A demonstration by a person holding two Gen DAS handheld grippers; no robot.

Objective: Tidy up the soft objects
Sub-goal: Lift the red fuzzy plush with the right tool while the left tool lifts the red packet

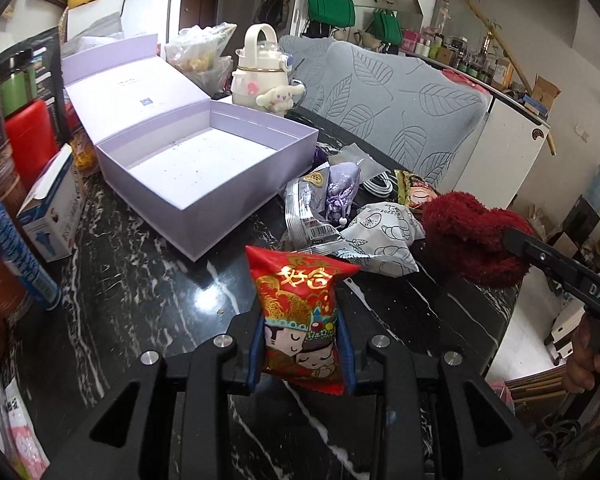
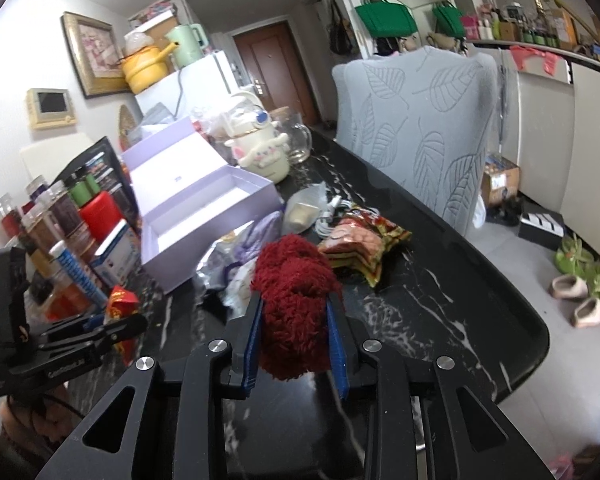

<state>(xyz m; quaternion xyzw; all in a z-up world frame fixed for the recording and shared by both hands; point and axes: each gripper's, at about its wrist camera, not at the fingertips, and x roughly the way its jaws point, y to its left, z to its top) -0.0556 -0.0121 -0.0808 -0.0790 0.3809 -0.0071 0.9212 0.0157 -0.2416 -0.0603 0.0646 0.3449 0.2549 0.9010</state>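
We hold the red packet (image 1: 300, 312) in the left gripper (image 1: 302, 350) and the red plush (image 2: 296, 304) in the right gripper (image 2: 294, 338), jaws closed tight on both; we should carry them over the box (image 1: 204, 160) and open the jaws only once low inside.

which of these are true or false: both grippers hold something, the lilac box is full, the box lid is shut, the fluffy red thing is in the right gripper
1. Both grippers hold something. True: the left gripper is shut on the red snack packet, and the right gripper on the fluffy red item.
2. The lilac box is full. False: its inside is empty.
3. The box lid is shut. False: it stands open.
4. The fluffy red item is in the right gripper. True.
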